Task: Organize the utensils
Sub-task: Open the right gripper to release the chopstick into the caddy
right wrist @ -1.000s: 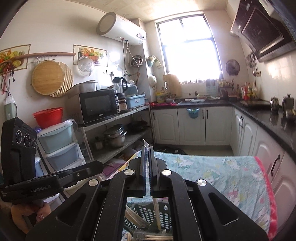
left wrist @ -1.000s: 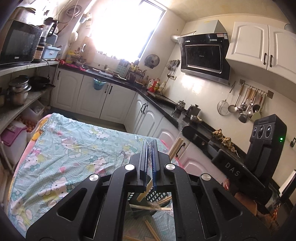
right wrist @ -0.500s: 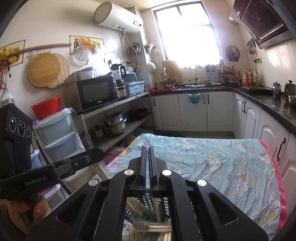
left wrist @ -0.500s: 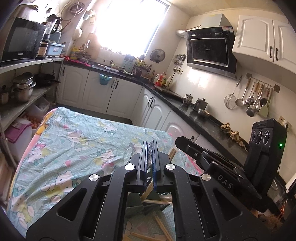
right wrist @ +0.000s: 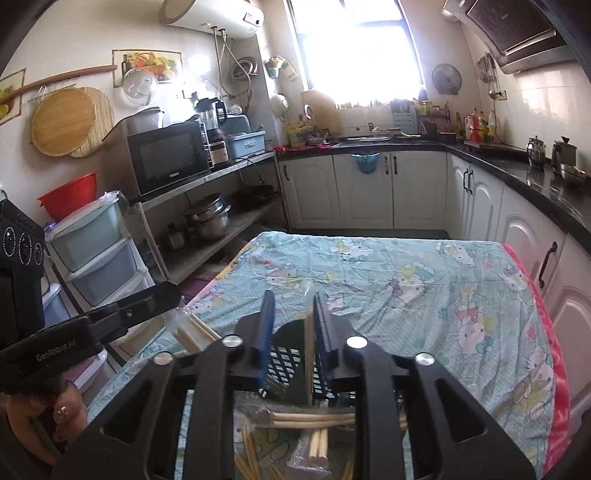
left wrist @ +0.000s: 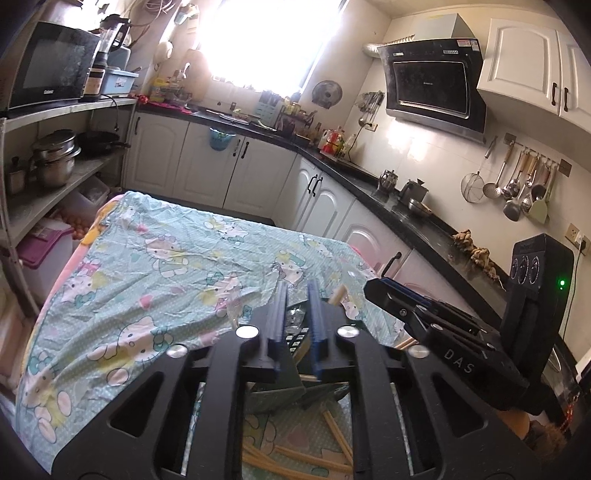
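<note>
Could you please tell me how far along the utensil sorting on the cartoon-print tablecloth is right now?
Early to midway, as far as I can tell. Done: some wooden chopsticks already stand in the black slotted plastic basket. In hand: apparently nothing; the right gripper and left gripper have just been opening above the basket. Left: loose wooden chopsticks lie on the turquoise cartoon-print tablecloth.

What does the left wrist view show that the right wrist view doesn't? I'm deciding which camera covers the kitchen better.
Only the left wrist view shows the hanging ladles on the wall and the white upper cabinets. Only the right wrist view shows the water heater, the red basin and the drawer unit. Both show the microwave, the cartoon-print cloth and the black slotted basket with wooden chopsticks near it.
</note>
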The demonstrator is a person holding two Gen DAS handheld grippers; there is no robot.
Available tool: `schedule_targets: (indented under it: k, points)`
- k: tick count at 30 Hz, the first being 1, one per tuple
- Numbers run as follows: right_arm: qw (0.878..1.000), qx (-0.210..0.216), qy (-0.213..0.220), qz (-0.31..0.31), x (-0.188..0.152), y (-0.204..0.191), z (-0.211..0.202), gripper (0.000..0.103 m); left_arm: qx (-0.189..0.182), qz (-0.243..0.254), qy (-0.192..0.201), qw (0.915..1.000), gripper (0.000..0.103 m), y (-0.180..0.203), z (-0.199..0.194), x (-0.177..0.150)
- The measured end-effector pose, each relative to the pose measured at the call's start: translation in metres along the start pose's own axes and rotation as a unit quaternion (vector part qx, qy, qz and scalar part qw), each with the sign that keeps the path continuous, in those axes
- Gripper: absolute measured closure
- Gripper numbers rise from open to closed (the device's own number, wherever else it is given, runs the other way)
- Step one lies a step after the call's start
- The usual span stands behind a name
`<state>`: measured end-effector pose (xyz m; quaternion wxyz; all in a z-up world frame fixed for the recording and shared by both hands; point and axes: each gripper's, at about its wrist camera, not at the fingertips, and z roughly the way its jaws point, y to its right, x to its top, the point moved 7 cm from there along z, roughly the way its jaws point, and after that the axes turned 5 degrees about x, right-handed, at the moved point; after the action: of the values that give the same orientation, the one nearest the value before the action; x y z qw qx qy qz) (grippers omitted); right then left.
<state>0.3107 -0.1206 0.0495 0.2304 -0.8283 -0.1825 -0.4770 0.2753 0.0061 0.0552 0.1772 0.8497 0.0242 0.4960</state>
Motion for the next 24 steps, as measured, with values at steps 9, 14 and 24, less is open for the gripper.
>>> schedule_targets:
  k: [9,14,24]
  points:
    - [1.0,-0.008,0.019,-0.014,0.001,-0.003,-0.026,0.053,0.006,-0.004,0.029,0.9995,0.046,-0.001,-0.029,0.008]
    - [0.999,-0.01,0.034,-0.029,0.002,-0.009,-0.043,0.04,0.004,-0.01,0.042,0.9991,0.021,-0.004,-0.044,0.012]
    - [0.998,-0.005,0.053,-0.043,-0.005,-0.02,-0.073,0.029,0.008,-0.027,0.045,0.9986,0.011,-0.012,-0.063,0.002]
